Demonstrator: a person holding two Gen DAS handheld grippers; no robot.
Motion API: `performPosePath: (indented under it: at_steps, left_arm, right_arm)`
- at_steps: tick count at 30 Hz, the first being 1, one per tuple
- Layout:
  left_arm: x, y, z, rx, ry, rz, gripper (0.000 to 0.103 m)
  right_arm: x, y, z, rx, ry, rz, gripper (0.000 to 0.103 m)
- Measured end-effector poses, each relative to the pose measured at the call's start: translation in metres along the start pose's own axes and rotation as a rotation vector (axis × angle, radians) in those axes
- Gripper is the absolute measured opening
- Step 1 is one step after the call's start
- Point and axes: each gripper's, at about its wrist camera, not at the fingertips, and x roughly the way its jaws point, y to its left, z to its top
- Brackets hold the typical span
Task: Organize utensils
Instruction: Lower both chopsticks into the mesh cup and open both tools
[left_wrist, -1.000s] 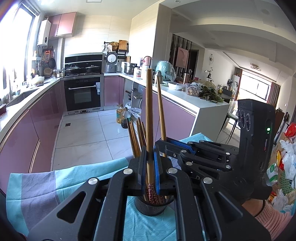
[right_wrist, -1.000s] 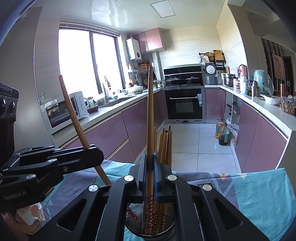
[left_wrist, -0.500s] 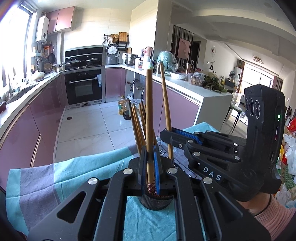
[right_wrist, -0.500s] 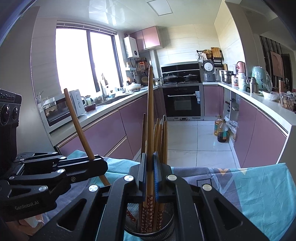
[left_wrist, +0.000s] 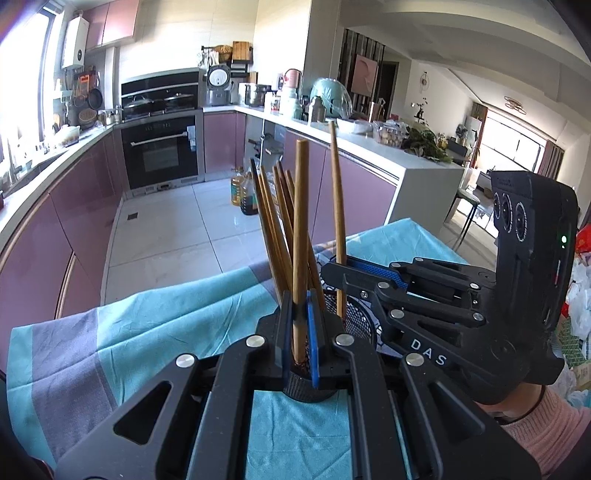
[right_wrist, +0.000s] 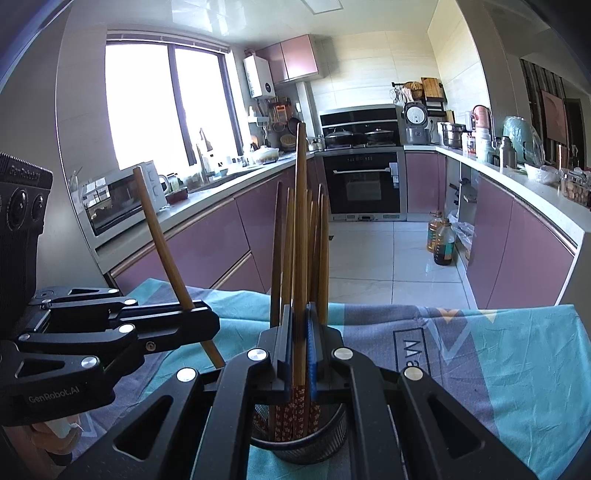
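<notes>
A black mesh holder (right_wrist: 300, 448) (left_wrist: 356, 320) stands on the teal and grey cloth, with several brown chopsticks (right_wrist: 318, 236) (left_wrist: 271, 225) upright in it. My right gripper (right_wrist: 298, 318) (left_wrist: 332, 271) is shut on one chopstick (right_wrist: 301, 221) (left_wrist: 337, 199), whose patterned lower end reaches down into the holder. Just left of the holder, my left gripper (left_wrist: 298, 307) (right_wrist: 201, 322) is shut on another chopstick (left_wrist: 300, 236) (right_wrist: 159, 229). That one's lower end is hidden behind the jaws, at about the holder's rim.
The cloth-covered table (right_wrist: 498, 354) ends at a tiled floor, with purple cabinets and counters on both sides. Oil bottles (right_wrist: 441, 240) stand on the floor. A person's hand in a pink sleeve (left_wrist: 546, 424) holds the right gripper. Bags are piled at the far right (left_wrist: 580, 295).
Both grippers have sunk toward the holder with their chopsticks still held. The left one has also drawn closer to the holder and tilted further down.
</notes>
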Motion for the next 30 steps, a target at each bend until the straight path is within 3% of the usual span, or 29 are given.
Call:
performPosePath:
  at_steps: [8,20,26,30]
  left_arm:
    - [0.022,0.01,0.001,-0.039,0.039,-0.012,0.008]
    - [0.036,0.023,-0.004,-0.085,0.043,0.002,0.009]
    - [0.034,0.021,-0.01,-0.085,0.016,0.016,0.023]
    - [0.023,0.026,-0.016,-0.105,-0.031,0.03,0.037]
  right_arm:
    - [0.01,-0.003,-0.007,0.005,0.057,-0.01,0.006]
    - [0.012,-0.005,-0.008,0.023,0.059,-0.006,0.008]
    - [0.008,-0.004,-0.009,0.024,0.05,-0.004,0.009]
    - [0.001,-0.002,-0.01,0.017,0.035,0.004,0.019]
